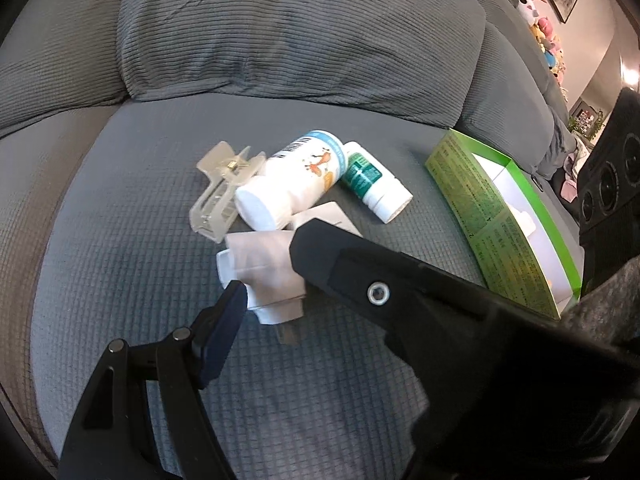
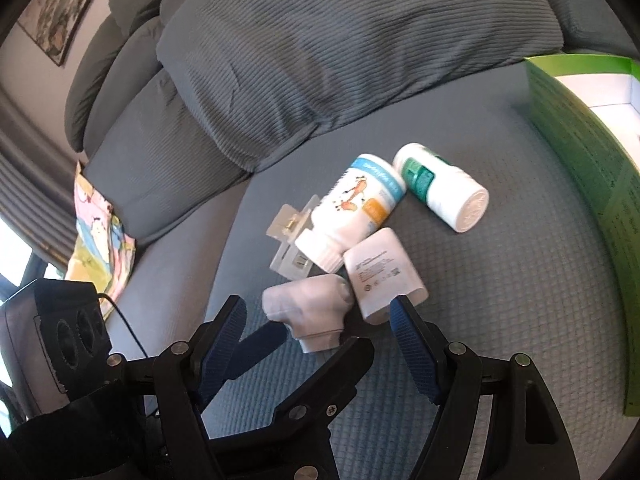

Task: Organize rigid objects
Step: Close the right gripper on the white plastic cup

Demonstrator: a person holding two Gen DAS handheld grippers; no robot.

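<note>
The left hand-held gripper [image 1: 264,276] stands open around the white plug adapter [image 1: 264,276] on the sofa seat [image 1: 120,280].

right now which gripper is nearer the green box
Right. The right gripper is just left of the green box; the left gripper is farther left, straddling the white plug.

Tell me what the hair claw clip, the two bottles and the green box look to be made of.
Hair claw clip: translucent, glossy plastic with a small brass-coloured metal spring.
Large bottle and small bottle: opaque white plastic with a slight sheen, printed labels, ribbed caps.
Green box: thin printed cardboard, white inside, judging by its flat folded walls.
</note>
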